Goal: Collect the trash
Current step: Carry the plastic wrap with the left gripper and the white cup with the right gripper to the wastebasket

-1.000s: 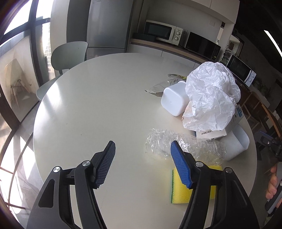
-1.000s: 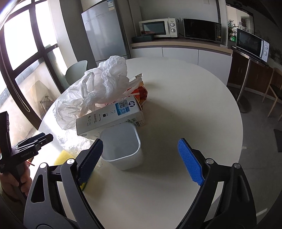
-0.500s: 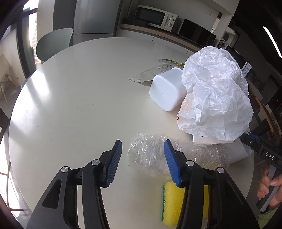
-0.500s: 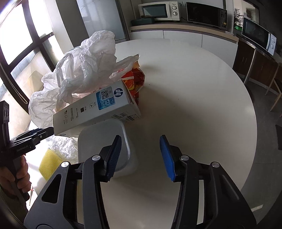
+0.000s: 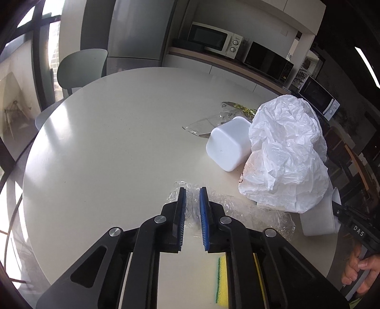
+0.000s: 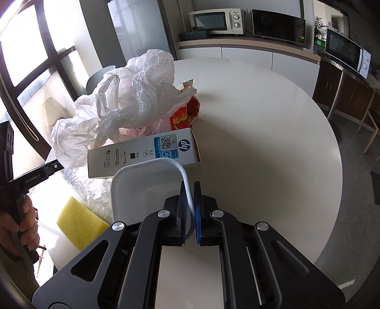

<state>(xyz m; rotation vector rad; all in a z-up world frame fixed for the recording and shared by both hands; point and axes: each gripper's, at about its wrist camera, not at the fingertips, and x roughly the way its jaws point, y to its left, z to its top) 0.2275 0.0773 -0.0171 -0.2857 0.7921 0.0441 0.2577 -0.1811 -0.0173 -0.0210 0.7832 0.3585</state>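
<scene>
My left gripper (image 5: 192, 197) is shut on the near edge of a crumpled clear plastic wrap (image 5: 247, 211) lying on the round white table (image 5: 114, 147). My right gripper (image 6: 189, 190) is shut on the right rim of a small white plastic bin (image 6: 142, 185), which stands open side up; the bin also shows in the left wrist view (image 5: 318, 223). Other trash lies around: a crumpled white plastic bag (image 5: 285, 154) (image 6: 133, 95), a white HP box (image 6: 144, 152), a red snack bag (image 6: 185, 114) and a clear wrapper (image 5: 211, 121).
A second white container (image 5: 228, 147) lies tipped on its side beside the bag. A yellow sponge (image 6: 78, 223) (image 5: 222, 280) lies near the table's front edge. A grey chair (image 5: 80, 66) stands at the far side. Counter with microwaves (image 6: 213, 21) behind.
Both grippers have closed from open: the left onto the clear plastic wrap after moving forward to it, the right onto the bin's rim after moving in over it.
</scene>
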